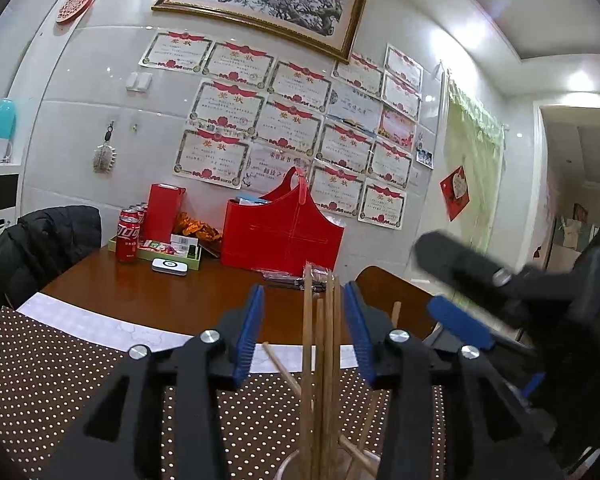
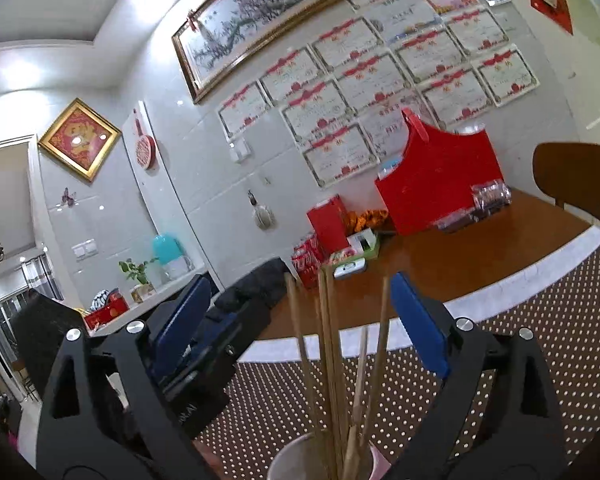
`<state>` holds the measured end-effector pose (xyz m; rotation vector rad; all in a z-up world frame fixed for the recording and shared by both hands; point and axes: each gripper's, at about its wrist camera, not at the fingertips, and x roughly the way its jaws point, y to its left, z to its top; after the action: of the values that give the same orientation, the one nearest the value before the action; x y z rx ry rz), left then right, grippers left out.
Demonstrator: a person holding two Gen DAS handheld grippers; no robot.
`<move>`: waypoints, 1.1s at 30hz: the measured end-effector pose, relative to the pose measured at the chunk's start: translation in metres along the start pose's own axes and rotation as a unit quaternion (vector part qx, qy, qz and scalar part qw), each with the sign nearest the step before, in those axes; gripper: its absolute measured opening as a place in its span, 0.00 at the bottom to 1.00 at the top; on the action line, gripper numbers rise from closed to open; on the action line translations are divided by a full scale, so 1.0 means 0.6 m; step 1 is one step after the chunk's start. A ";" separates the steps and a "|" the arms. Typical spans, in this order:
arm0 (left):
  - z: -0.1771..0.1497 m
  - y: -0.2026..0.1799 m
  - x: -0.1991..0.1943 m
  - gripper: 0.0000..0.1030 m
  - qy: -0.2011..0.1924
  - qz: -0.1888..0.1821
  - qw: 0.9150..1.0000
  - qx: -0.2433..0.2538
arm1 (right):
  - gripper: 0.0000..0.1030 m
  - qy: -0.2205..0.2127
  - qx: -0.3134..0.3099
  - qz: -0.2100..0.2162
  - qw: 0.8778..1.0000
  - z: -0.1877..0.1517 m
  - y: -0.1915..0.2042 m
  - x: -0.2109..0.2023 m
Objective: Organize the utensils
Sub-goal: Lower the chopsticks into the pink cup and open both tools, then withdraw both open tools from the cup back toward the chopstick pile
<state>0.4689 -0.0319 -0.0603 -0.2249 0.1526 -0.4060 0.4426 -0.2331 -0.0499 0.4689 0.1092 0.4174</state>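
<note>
At the far left of the left wrist view a black padded jacket (image 1: 40, 240) hung over a chair beside the brown wooden table (image 1: 160, 300). Red Coca-Cola cans (image 1: 128, 236) stood at the end of a shallow pale green tray (image 1: 168, 254); the script logo was legible on the nearest can. A small white device (image 1: 170, 267) lay just in front of the tray, and a tall red carton (image 1: 164, 212) stood behind it. Further right sat a red leather-look basket with a handle (image 1: 280, 232). On the tiled wall above hung rows of award certificates with red headings (image 1: 260, 116) reading 奖状, under a gold-framed blossom painting (image 1: 268, 0).

The left gripper (image 1: 304, 332) was spread wide, its blue pads (image 1: 248, 332) on either side of the bundle of light wooden chopsticks (image 1: 320, 360) without touching them. The chopsticks stood nearly upright in a white cup (image 2: 296, 456), whose rim showed at the bottom edge, on the brown white-dotted placemat (image 1: 60, 380). At the right, the right gripper (image 1: 452, 280) reached in, blurred.

In the right wrist view the right gripper (image 2: 300, 316) also stood spread, nothing between its pads but the free-standing chopsticks.
</note>
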 end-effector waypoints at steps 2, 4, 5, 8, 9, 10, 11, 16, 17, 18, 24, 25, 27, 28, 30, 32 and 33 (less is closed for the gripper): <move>0.003 0.001 -0.003 0.44 -0.002 0.000 1.000 -0.002 | 0.87 -0.008 0.003 0.005 1.000 0.008 0.000 -0.007; 0.002 0.005 -0.002 0.44 0.000 0.001 1.000 -0.006 | 0.87 -0.007 0.011 0.008 1.000 0.011 -0.006 -0.007; 0.002 0.006 -0.001 0.44 0.002 0.002 1.000 -0.008 | 0.87 -0.005 0.019 0.006 1.000 0.011 -0.012 -0.006; 0.000 0.011 0.001 0.44 0.008 0.003 1.000 -0.015 | 0.87 0.004 0.037 0.008 0.999 0.009 -0.026 0.000; 0.000 0.012 0.001 0.44 0.008 0.003 1.000 -0.016 | 0.87 0.006 0.040 0.008 0.999 0.008 -0.028 0.002; 0.000 0.012 0.000 0.44 0.008 0.002 1.000 -0.016 | 0.87 0.006 0.041 0.008 0.999 0.007 -0.030 0.001; 0.001 0.012 0.000 0.44 0.008 0.002 1.000 -0.016 | 0.87 0.007 0.041 0.008 0.999 0.007 -0.030 0.002; 0.006 0.011 -0.006 0.44 0.003 0.001 1.000 -0.017 | 0.87 0.001 0.049 0.019 0.999 0.017 -0.027 -0.010; 0.008 0.011 -0.007 0.44 0.002 0.001 1.000 -0.017 | 0.87 -0.004 0.052 0.023 0.998 0.024 -0.026 -0.016; 0.010 0.012 -0.010 0.44 0.001 0.001 1.000 -0.018 | 0.87 -0.010 0.056 0.026 0.998 0.029 -0.026 -0.022; 0.036 0.003 -0.038 0.44 -0.011 0.000 1.000 -0.018 | 0.90 -0.060 0.063 0.037 0.996 0.082 -0.015 -0.086; 0.043 0.001 -0.048 0.44 -0.013 -0.001 1.000 -0.021 | 0.90 -0.062 0.059 0.036 0.996 0.096 -0.008 -0.101; 0.057 -0.001 -0.075 0.44 -0.016 -0.004 0.999 -0.031 | 0.91 -0.059 0.047 0.031 0.997 0.107 0.001 -0.121; 0.060 -0.003 -0.088 0.45 -0.015 -0.007 0.999 -0.033 | 0.92 -0.055 0.042 0.026 0.997 0.109 0.005 -0.134; 0.063 -0.013 -0.118 0.49 -0.002 -0.003 1.000 -0.022 | 0.92 -0.018 0.015 0.003 1.000 0.105 0.013 -0.152; 0.061 -0.024 -0.147 0.49 0.010 0.010 1.000 0.003 | 0.92 0.024 -0.017 -0.016 0.999 0.093 0.020 -0.162; 0.057 -0.028 -0.160 0.49 0.014 0.015 1.000 0.008 | 0.92 0.040 -0.030 -0.022 0.998 0.081 0.020 -0.172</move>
<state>0.3819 -0.0015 -0.0134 -0.2017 0.1797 -0.3795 0.3536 -0.2866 -0.0006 0.3896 0.1834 0.3949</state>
